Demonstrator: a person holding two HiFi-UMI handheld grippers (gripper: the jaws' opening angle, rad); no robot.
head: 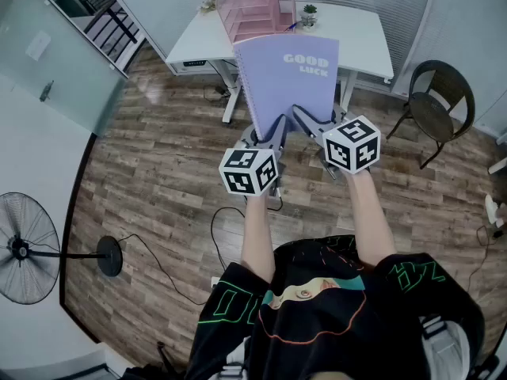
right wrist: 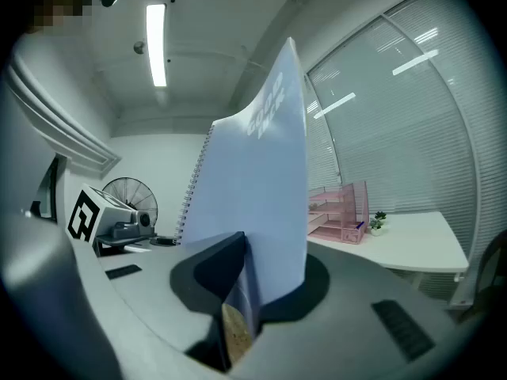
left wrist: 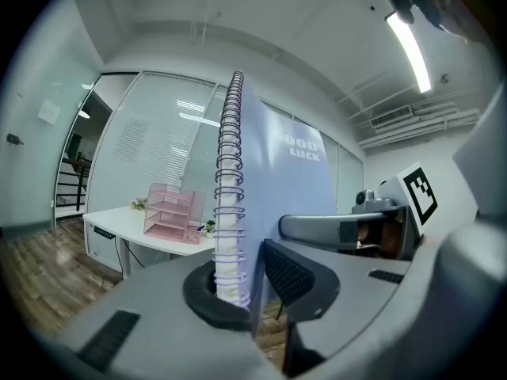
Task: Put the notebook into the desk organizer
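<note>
**One notebook, two grippers, held upright short of the desk**

Closest in, the person's two forearms reach forward, each carrying one gripper topped with one black-and-white marker cube, two cubes in all. The left gripper (head: pixel 272 133) has its jaws narrowed onto the bottom of the single notebook (head: pixel 289 74), right at the spiral binding (left wrist: pixel 230 204); its own view shows the coil standing between the pads. The right gripper (head: pixel 311 122) pinches the same bottom edge nearer the open side, jaws drawn close with the cover and pages clamped between them. The two grippers sit just beside each other, both roughly level.

The notebook is lavender, carries white "GOOD LUCK" lettering on its cover, and stands upright in the air above the wooden floor, touching neither desk nor organizer.

Beyond it stands one white desk (head: pixel 366 42). On it sits one pink wire desk organizer (head: pixel 252 10) with stacked trays, and just beside that one small potted plant (head: pixel 310 13).

To the right of the desk is one dark chair (head: pixel 440 101). Off to the left stands one floor fan (head: pixel 28 248), its cable trailing across the boards.
</note>
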